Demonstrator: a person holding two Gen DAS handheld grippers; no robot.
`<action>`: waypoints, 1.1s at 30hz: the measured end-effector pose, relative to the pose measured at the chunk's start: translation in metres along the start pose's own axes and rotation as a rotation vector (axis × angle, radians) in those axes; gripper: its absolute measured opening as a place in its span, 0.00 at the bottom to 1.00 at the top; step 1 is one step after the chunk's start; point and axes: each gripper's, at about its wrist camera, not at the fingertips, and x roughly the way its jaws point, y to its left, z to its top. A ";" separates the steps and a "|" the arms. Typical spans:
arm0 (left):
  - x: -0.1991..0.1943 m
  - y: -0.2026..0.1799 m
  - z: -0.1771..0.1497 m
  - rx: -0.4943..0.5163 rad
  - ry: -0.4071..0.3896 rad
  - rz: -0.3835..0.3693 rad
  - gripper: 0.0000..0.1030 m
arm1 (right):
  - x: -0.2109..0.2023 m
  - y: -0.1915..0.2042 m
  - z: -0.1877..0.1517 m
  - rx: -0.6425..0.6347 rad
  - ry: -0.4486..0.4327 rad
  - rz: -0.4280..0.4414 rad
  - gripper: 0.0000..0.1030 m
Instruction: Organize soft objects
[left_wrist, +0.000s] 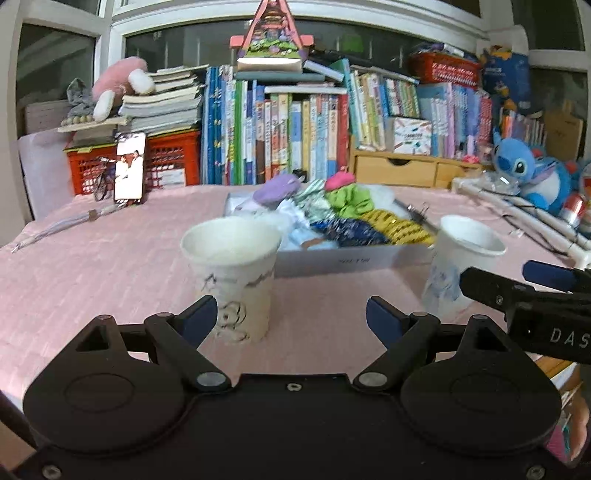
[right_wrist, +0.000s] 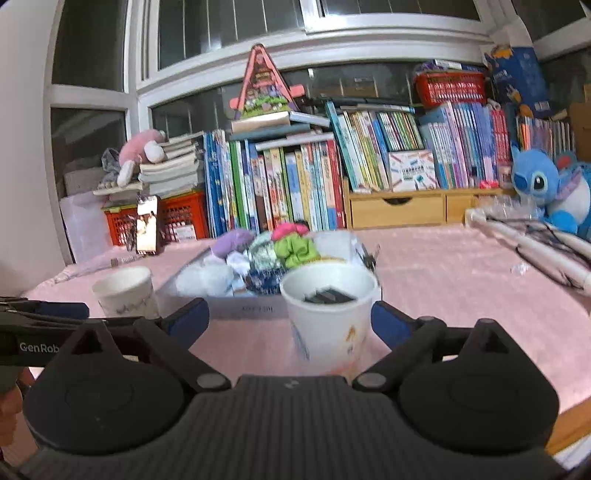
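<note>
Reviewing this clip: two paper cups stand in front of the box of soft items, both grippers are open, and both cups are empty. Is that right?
Not quite. The right wrist view shows dark objects lying inside the right cup, so it is not empty. What they are is unclear. The rest holds: the left cup and right cup stand before the box, and the left gripper and right gripper are open.

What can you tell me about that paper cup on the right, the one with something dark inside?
The right paper cup is white, with faint blue and orange drawings on its side. It stands upright on the pink tablecloth, just in front of the white box of scrunchies. Dark flat pieces lie inside it; what they are is unclear. It sits between the fingers of the open right tool, apparently untouched.
</note>
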 end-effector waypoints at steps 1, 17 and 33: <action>0.002 0.000 -0.003 -0.006 0.005 0.005 0.85 | 0.002 0.001 -0.004 -0.004 0.009 -0.007 0.96; 0.043 -0.002 -0.032 -0.033 0.064 0.064 0.85 | 0.023 0.000 -0.042 -0.064 0.077 -0.093 0.96; 0.057 -0.002 -0.040 -0.025 0.089 0.070 0.95 | 0.036 0.000 -0.055 -0.080 0.128 -0.113 0.98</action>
